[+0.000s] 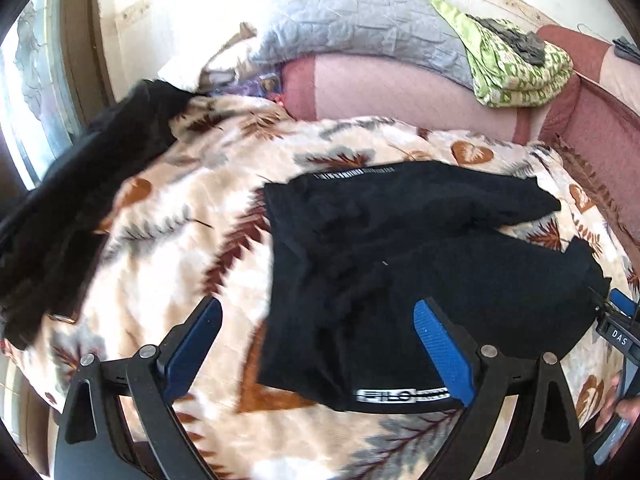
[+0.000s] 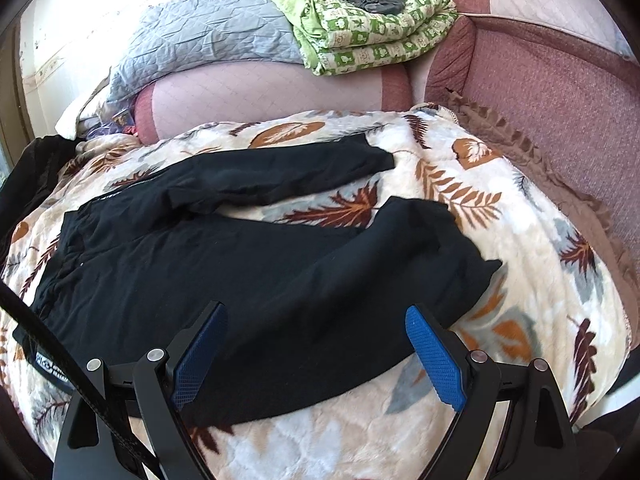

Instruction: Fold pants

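Black pants [image 2: 224, 264] lie spread on a leaf-print blanket [image 2: 500, 264] that covers the bed, waistband toward the left and the two legs running off to the right. The legs are parted: the far one [image 2: 288, 172] stretches toward the back, the near one [image 2: 420, 248] angles toward the front, and a wedge of blanket shows between them. A white logo strip [image 1: 400, 395] marks the near corner of the waistband, and a second white strip [image 1: 340, 173] sits at its far corner. The left gripper [image 1: 318, 354] hovers over the waist end with its blue pads [image 1: 444, 352] spread wide and nothing between them. The right gripper [image 2: 316, 354] hangs above the near leg, jaws likewise parted and holding nothing; it also peeks in at the right edge of the left view [image 1: 616, 332], just beside the near leg's cuff. Another dark garment [image 1: 68, 208] is heaped at the left edge of the bed, apart from the pants. Behind the blanket runs a pink padded bed frame [image 2: 260, 92], with a grey quilt [image 2: 200, 36] and a folded green blanket [image 2: 372, 36] piled on top of it
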